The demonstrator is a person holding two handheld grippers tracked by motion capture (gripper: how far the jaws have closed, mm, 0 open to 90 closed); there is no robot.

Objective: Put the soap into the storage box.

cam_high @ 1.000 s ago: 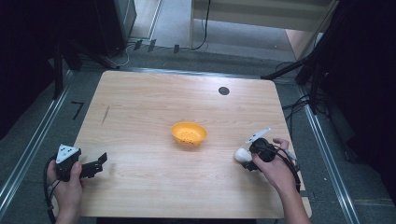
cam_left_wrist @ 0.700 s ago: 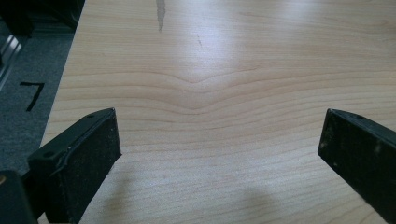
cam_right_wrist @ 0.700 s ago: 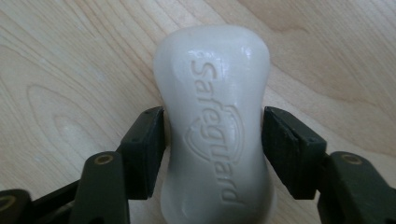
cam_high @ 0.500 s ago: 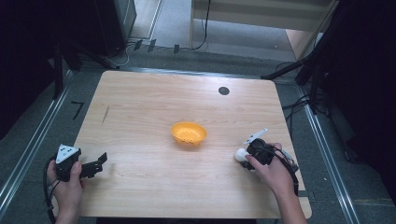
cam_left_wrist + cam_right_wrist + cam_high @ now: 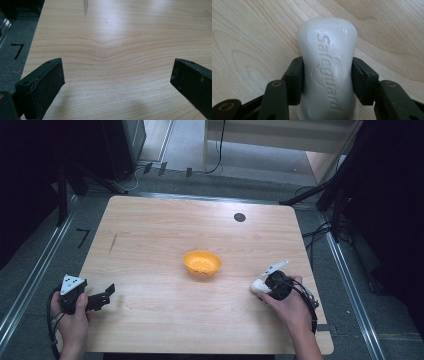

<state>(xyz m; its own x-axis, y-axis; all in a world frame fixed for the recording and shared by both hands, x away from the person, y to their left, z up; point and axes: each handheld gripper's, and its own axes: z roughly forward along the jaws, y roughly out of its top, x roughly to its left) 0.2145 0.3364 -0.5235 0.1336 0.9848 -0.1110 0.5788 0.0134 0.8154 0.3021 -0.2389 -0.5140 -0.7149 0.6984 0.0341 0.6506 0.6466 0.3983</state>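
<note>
A white bar of soap (image 5: 328,72) with raised lettering lies on the wooden table (image 5: 165,245), and my right gripper (image 5: 327,77) is shut on its waist, both pads pressing its sides. Its jaws have just been closing on the bar. From above, the soap (image 5: 258,286) pokes out to the left of the right gripper (image 5: 266,285) near the table's right front. An orange bowl (image 5: 202,262) sits at the table's middle, apart from both grippers. At the left front edge my left gripper (image 5: 106,295) is open; its jaws stand wide over bare wood (image 5: 117,50) with nothing between them.
A small black round mark (image 5: 239,217) lies toward the table's far right. Grey floor with metal rails (image 5: 30,285) runs along both sides. Dark stands and cables (image 5: 320,195) crowd the far corners. A black mark (image 5: 17,50) shows on the floor left of the table.
The right gripper's jaws have drawn in onto the white soap. Both hands stay where they were, and the bowl has not moved.
</note>
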